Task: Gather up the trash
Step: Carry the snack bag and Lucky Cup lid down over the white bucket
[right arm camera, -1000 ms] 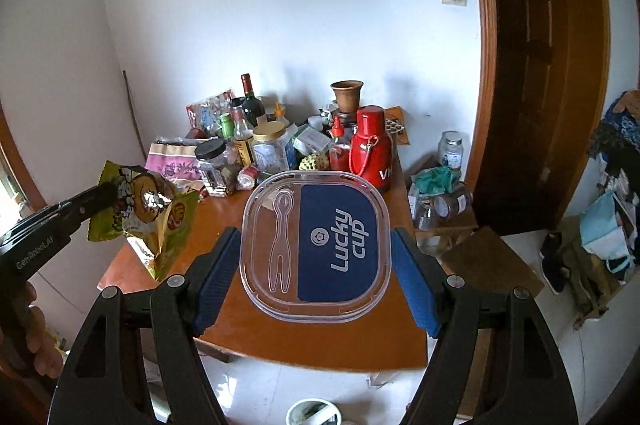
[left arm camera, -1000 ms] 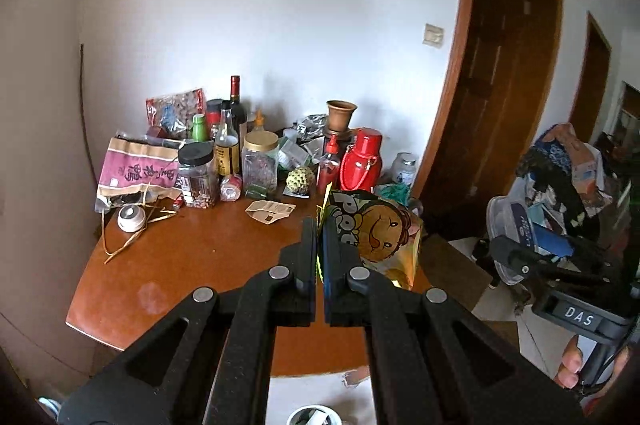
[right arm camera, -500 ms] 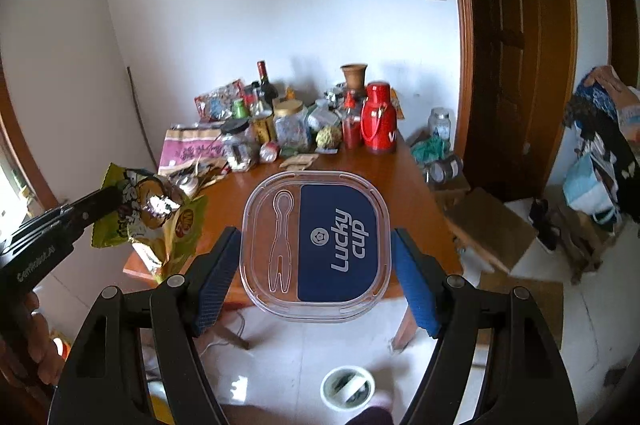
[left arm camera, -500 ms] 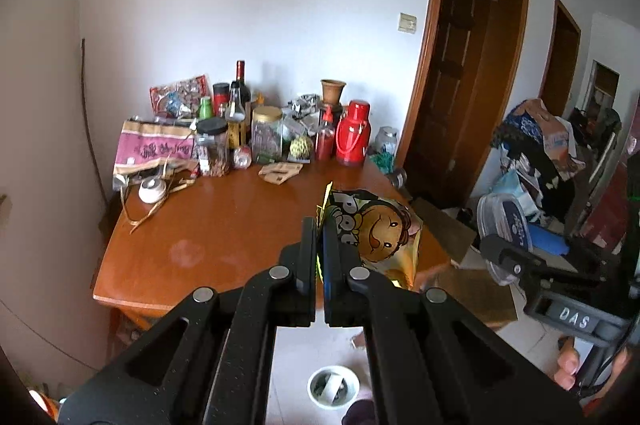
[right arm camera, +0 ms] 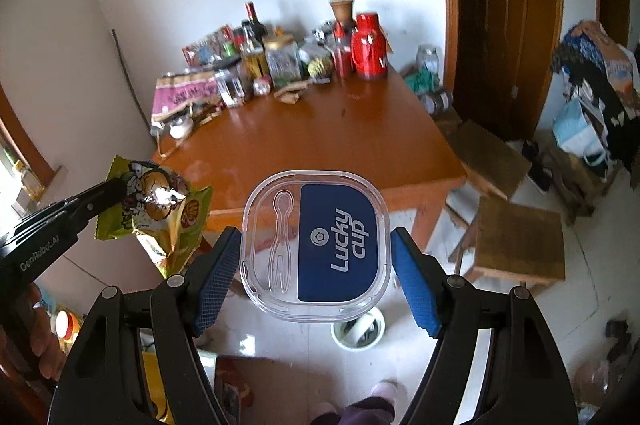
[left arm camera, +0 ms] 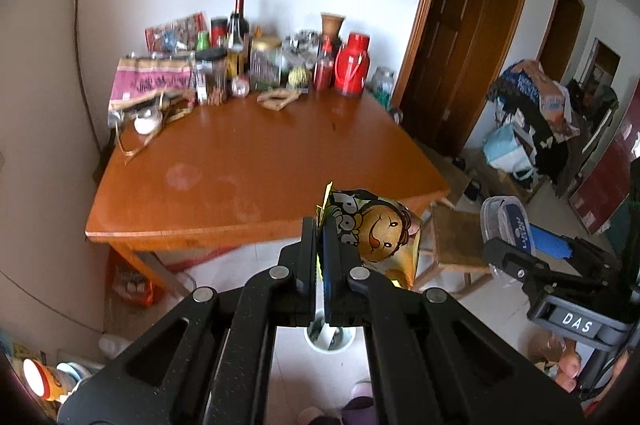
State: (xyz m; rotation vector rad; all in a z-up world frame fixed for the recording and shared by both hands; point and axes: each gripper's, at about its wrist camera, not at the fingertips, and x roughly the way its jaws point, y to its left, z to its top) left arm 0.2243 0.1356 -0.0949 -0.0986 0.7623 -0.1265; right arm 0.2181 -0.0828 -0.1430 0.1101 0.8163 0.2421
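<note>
Crinkled foil wrapper (left arm camera: 376, 233) — rounded clear lid (right arm camera: 316, 249)

Right gripper (right arm camera: 316, 277) gripping clear lid (right arm camera: 316, 247), left gripper (right arm camera: 120, 189) pinching snack bag (right arm camera: 160, 213)

My view of the brown wooden table (left arm camera: 256, 161) and the pale tiled floor (right arm camera: 560, 313)

Along the table's far edge stand a red thermos jug (left arm camera: 351, 69), a dark wine bottle (left arm camera: 239, 21) left of it, a pink printed bag (left arm camera: 150, 85) farther left, and clear jars (left arm camera: 265, 65) between them. On the floor, right of the table, two wooden stools (right arm camera: 520, 245); near its front edge, a white round bin (right arm camera: 358, 331).
</note>
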